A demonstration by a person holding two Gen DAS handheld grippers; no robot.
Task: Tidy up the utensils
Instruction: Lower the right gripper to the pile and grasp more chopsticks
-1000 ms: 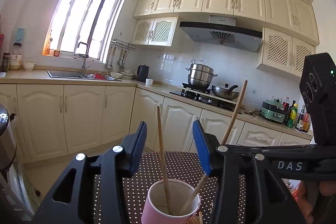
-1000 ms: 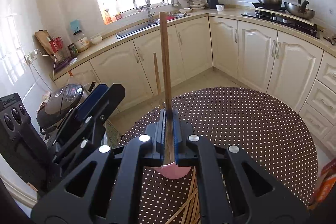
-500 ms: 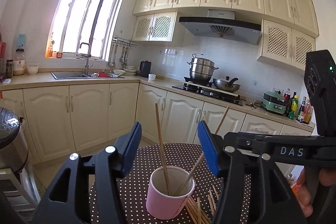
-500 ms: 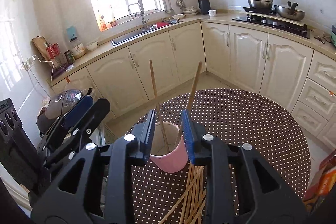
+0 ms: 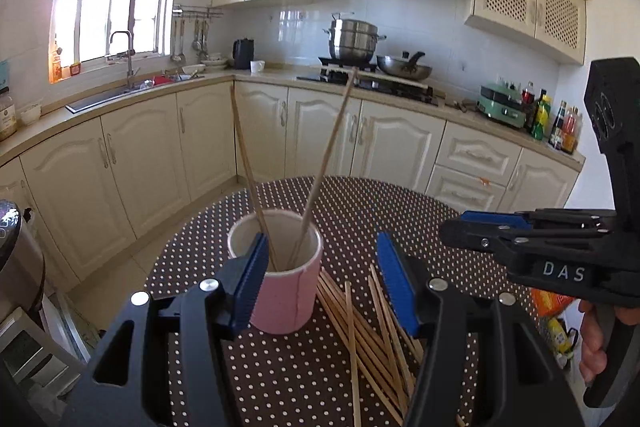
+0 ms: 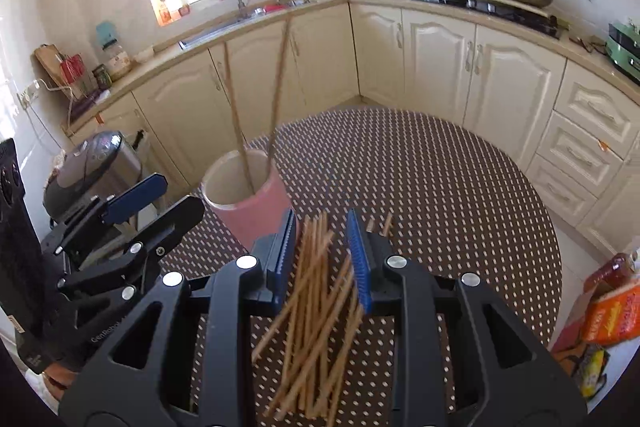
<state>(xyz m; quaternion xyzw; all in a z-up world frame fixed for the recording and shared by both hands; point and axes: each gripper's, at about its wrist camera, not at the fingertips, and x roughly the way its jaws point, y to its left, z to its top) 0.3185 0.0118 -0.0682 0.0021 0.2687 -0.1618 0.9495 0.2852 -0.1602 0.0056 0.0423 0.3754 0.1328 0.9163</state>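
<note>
On the dotted table, a pink cup stands upright near the edge that faces the sink-side cabinets. Two chopsticks stand inside the cup, leaning apart, their upper ends well above its rim. Beside the cup, on the side toward the right gripper, a loose pile of chopsticks lies flat on the table, the sticks crossing one another; the nearest ones touch or nearly touch the cup's base.

Left gripper: jaws wide apart, nothing between the blue pads. From its own camera, the left pad overlaps the cup's side and the right pad sits above the pile; whether either touches anything cannot be told. In the right wrist view the left gripper appears just beside the cup, on the side away from the pile.

Right gripper: jaws moderately open and empty, positioned over the pile, with the sticks visible through the gap. The cup lies just ahead and to the left of its left finger. Height above the sticks cannot be judged; the pile looks blurred in this view.

A snack packet sits at the table's rim, well apart from the cup.
</note>
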